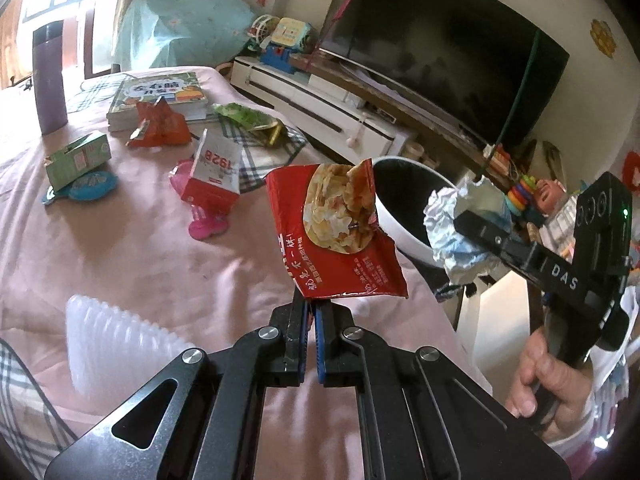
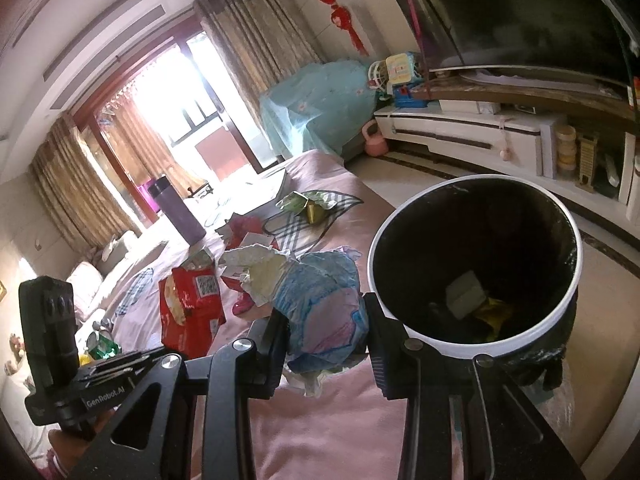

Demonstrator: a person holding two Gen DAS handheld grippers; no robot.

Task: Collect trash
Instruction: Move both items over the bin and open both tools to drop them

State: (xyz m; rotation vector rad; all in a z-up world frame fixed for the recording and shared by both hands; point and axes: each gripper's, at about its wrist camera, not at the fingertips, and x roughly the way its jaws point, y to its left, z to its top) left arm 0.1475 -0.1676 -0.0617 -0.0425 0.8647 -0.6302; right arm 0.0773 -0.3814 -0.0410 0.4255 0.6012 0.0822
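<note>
While beside the bin (image 2: 472,344), both grippers (image 1: 311,306) (image 2: 326,316) clamped on trash

Bin (image 2: 476,264) mouth is unobstructed from above; only a few scraps are seen at its bottom. Between bin and table (image 1: 140,248) edge, the gap is filled by the held paper wad (image 2: 320,308) and red bag (image 1: 340,232). Left of bin, the tabletop is blocked by carton (image 1: 214,172), book (image 1: 160,96), flask (image 1: 50,80). Bare cloth is left nearest the bin.
</note>
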